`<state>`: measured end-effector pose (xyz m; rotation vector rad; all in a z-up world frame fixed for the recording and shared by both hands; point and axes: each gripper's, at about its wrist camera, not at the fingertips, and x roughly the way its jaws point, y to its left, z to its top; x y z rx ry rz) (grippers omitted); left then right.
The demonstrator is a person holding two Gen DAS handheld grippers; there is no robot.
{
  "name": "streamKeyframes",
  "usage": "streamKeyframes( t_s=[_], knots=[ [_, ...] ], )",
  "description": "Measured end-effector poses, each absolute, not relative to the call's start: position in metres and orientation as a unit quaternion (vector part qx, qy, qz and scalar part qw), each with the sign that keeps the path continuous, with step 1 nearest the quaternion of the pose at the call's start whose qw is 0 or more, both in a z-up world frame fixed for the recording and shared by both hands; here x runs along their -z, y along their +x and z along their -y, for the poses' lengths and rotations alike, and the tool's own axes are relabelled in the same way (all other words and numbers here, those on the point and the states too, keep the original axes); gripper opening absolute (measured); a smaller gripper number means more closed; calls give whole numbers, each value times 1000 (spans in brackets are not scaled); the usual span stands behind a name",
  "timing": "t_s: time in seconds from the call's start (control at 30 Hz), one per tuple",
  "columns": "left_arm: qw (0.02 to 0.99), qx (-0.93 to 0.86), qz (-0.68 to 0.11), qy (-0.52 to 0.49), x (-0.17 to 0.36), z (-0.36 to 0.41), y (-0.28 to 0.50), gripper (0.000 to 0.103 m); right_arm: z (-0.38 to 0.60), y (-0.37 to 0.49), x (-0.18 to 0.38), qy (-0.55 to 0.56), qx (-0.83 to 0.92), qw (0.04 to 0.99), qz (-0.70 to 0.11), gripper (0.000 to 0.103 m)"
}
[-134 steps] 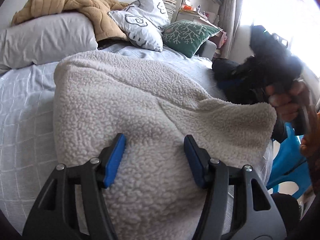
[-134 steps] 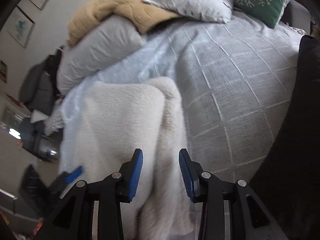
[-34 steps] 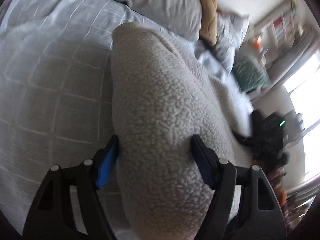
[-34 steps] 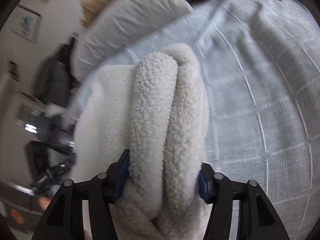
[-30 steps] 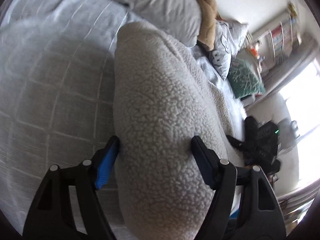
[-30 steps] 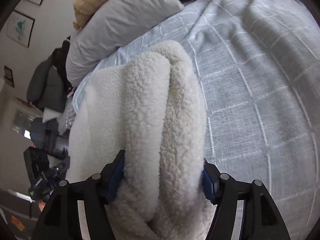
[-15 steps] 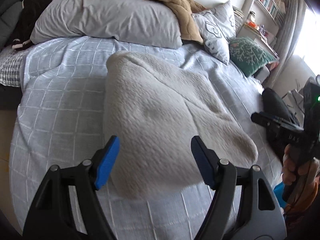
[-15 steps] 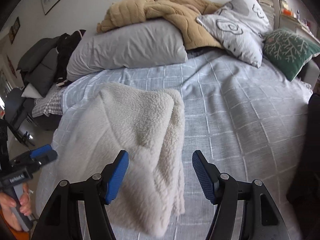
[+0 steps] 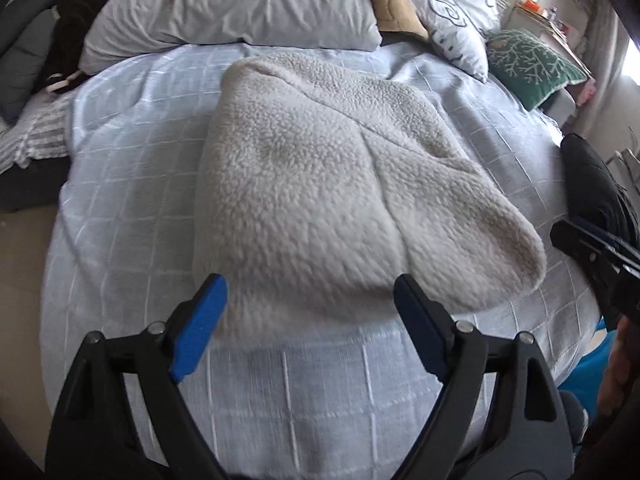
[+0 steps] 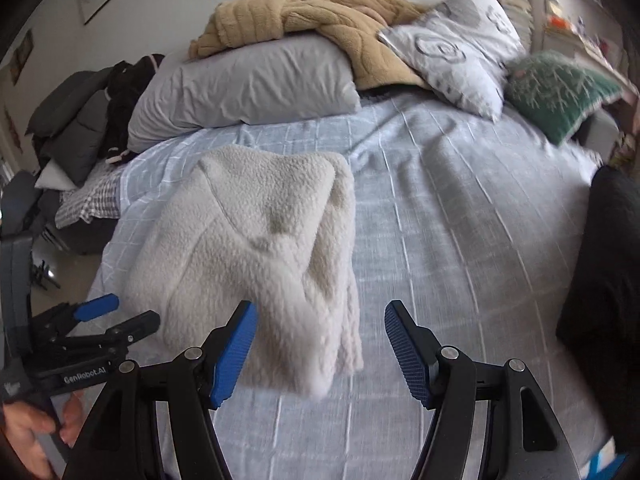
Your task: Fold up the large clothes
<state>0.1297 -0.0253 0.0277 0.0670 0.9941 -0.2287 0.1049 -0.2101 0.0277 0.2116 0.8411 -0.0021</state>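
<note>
A cream fleece garment (image 9: 320, 184) lies folded into a thick rectangle on the blue-grey checked bedspread (image 9: 120, 184). It also shows in the right wrist view (image 10: 256, 256). My left gripper (image 9: 308, 320) is open and empty, held just short of the fold's near edge. My right gripper (image 10: 320, 340) is open and empty, above the garment's near right corner. The left gripper also shows low at the left of the right wrist view (image 10: 108, 316).
A grey pillow (image 10: 248, 88), a tan blanket (image 10: 320, 20), a patterned white cushion (image 10: 460, 48) and a green cushion (image 10: 560, 88) lie at the head of the bed. Dark clothes (image 10: 80, 120) are piled at the left. A black item (image 10: 608, 264) sits at the right edge.
Both grippers let go of the folded fleece and pulled back from it. The fleece now rests on the bed on its own.
</note>
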Motion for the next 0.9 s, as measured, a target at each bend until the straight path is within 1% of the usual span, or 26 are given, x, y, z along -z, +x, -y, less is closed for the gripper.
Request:
streamKeyframes(
  t_s=[0.13,0.33,0.4,0.53,0.67,0.9],
  knots=[
    [883,85,-460,36,-39,26,103,86,210,85,-32,111,12,908,-404,70],
    [889,47,-455,24,-49,16,82,87,198,61,-36,71,53,911,-402,82],
    [889,38,-457,22,-50,15,77,87,194,55,-34,65,63,909,-407,83],
    [889,11,-456,36,-51,14,67,92,185,49,-37,45,72,908,-409,84],
    [891,7,-452,41,-56,14,61,93,174,46,-41,13,85,909,-407,88],
    [890,14,-453,55,-54,23,58,94,165,50,-32,-8,86,900,-427,88]
  ],
)
